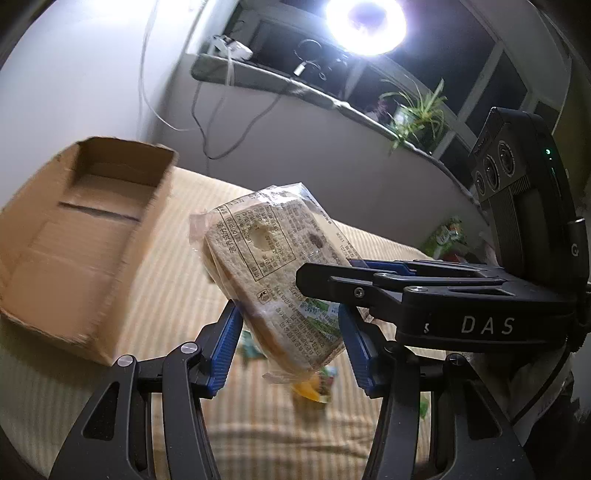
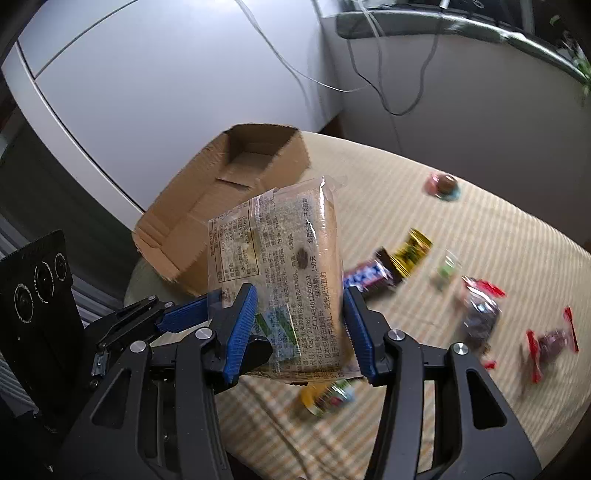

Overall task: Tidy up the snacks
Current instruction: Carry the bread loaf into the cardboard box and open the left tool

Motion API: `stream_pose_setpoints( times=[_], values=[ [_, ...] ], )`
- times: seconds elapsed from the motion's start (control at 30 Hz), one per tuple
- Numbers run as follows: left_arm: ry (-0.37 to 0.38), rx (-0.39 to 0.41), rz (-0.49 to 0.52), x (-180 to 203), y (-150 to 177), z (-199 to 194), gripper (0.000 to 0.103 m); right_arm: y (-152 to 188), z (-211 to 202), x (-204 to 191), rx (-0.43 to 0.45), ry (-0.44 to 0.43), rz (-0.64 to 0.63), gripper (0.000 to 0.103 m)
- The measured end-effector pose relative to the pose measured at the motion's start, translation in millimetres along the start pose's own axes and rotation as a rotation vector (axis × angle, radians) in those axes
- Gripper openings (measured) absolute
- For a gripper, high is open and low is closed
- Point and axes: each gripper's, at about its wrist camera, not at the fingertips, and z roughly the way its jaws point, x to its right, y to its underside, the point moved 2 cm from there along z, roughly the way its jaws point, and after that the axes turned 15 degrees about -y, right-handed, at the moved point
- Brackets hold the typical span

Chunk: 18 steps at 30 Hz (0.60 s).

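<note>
Item, nearest: wrapped bread packet (image 2: 280, 280), lifted clear of the table, gripped low by both claws. Our right gripper (image 2: 301, 321) pinches its bottom end; our left gripper (image 1: 291, 343) clamps the same end, the two crossing there (a crowded hold).

Risk, as we judge it: the slick film could slide through the blue pads, or the top-heavy packet could swing and clip the box wall; uneven pulls might tear the wrapper.

Item, beyond: striped tablecloth (image 2: 461, 229) strewn with loose snacks, among them a chocolate bar (image 2: 369, 278).

Item, farther: open cardboard box (image 2: 225, 199), nothing visible inside, at the table's edge.

Item, farthest: window ledge with a potted plant (image 1: 419, 114), dangling cables, a glaring lamp (image 1: 365, 22).
</note>
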Motion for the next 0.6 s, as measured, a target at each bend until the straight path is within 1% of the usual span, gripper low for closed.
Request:
stream_pose_setpoints(
  times=[0.37,0.6],
  values=[
    [-0.096,0.064,-0.066,-57.0,-20.8,-11.8,0.053,-43.5,47.4,-43.4,-0.015,-0.069,-0.073,0.051],
    [-0.151,0.085,-0.115,-93.6,-29.5,-13.9,0.053,-66.6,82.1,-67.5,-0.038,-0.111,-0.120,0.051]
  ],
)
